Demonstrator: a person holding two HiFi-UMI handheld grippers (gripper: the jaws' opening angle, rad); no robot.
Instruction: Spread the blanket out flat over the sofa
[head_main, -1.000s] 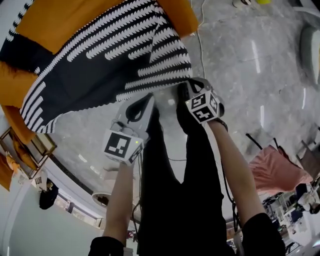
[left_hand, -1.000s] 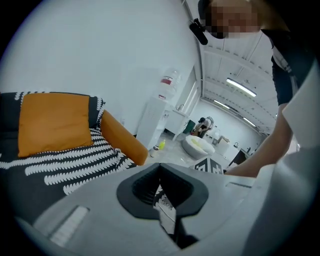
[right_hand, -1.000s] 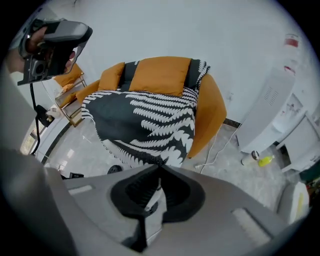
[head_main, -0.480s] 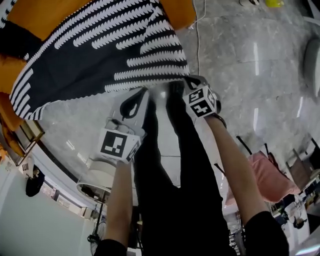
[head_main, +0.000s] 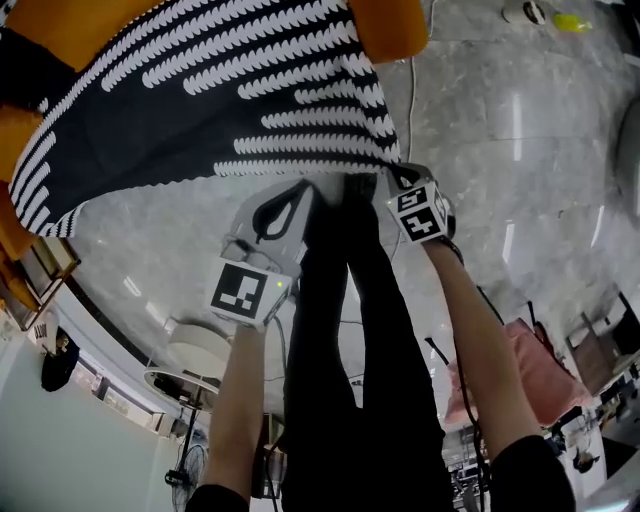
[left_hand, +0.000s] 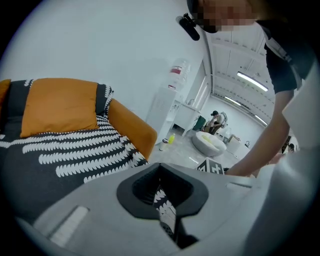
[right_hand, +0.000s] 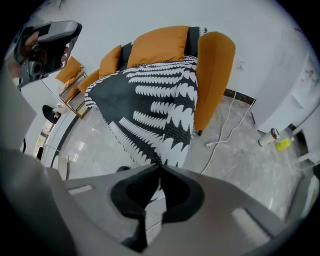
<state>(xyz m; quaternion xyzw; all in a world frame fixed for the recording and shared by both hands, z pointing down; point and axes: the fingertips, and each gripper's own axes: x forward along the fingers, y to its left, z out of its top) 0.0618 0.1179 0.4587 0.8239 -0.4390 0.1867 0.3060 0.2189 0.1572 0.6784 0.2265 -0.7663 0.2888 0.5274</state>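
The black-and-white patterned blanket (head_main: 200, 100) lies over the seat of the orange sofa (head_main: 395, 25), and its near edge hangs off toward the person. The left tongs (head_main: 298, 190) are pressed together on that near edge, with a strip of patterned cloth between the jaws. The right tongs (head_main: 386, 178), just to the right, are clamped too, seemingly on the blanket's near right corner. Underneath is a grey marble floor (head_main: 520, 150), where a white cable (right_hand: 226, 132) trails beside the sofa's right arm.
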